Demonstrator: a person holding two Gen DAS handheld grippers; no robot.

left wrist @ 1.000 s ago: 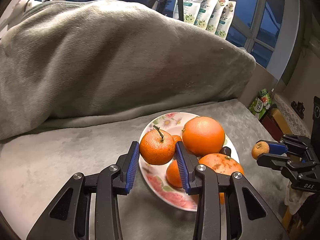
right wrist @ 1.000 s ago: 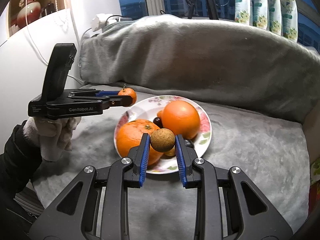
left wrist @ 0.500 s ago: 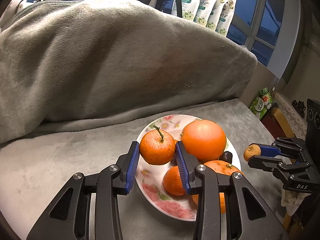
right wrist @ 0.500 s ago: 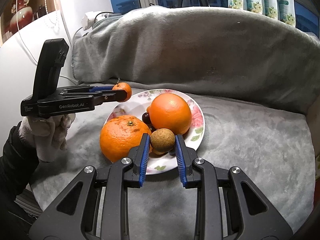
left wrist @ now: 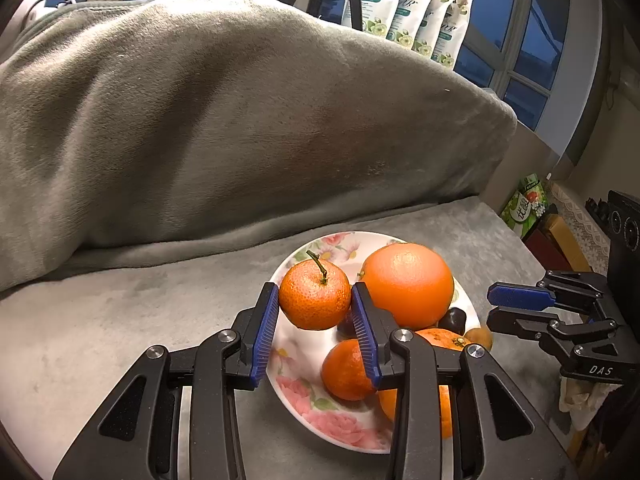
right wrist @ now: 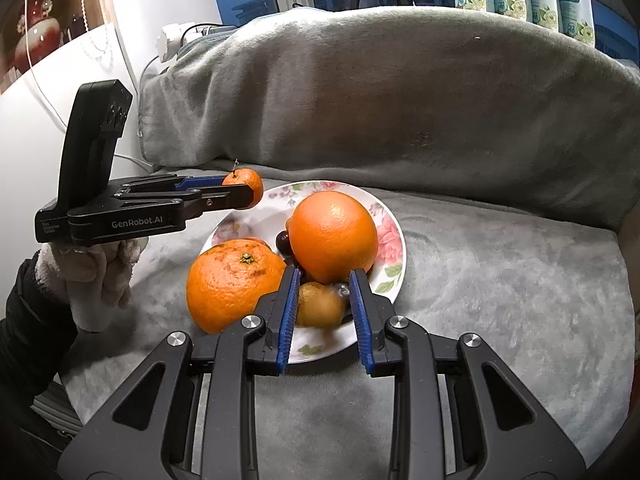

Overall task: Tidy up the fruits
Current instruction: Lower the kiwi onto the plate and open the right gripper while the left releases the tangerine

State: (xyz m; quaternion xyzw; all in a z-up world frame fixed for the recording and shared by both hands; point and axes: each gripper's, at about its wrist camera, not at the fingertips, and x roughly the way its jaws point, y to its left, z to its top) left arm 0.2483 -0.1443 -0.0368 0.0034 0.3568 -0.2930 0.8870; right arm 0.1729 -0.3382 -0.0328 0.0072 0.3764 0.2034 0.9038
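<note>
My left gripper (left wrist: 314, 292) is shut on a small stemmed mandarin (left wrist: 314, 298), held just above the near-left rim of the flowered plate (left wrist: 292, 364). On the plate lie a large orange (left wrist: 408, 284), a big mandarin (right wrist: 232, 280), a smaller mandarin (left wrist: 344, 368) and a dark fruit (left wrist: 452, 318). My right gripper (right wrist: 325, 276) stands over the plate's near edge. A small brown fruit (right wrist: 318, 306) sits blurred and low between its fingers, with a gap at the right pad. In the left wrist view the brown fruit (left wrist: 478, 338) lies below the right gripper (left wrist: 490, 306).
A heaped grey blanket (left wrist: 240, 120) rises right behind the plate and covers the surface beneath it. Pouches (left wrist: 412, 12) line the windowsill. A gloved hand (right wrist: 92, 276) holds the left gripper. Boxes (left wrist: 528, 204) stand past the surface's right edge.
The right gripper has come in over the plate's edge with the brown fruit. That fruit has slipped down from between the pads onto the plate. The left gripper still holds its mandarin.
</note>
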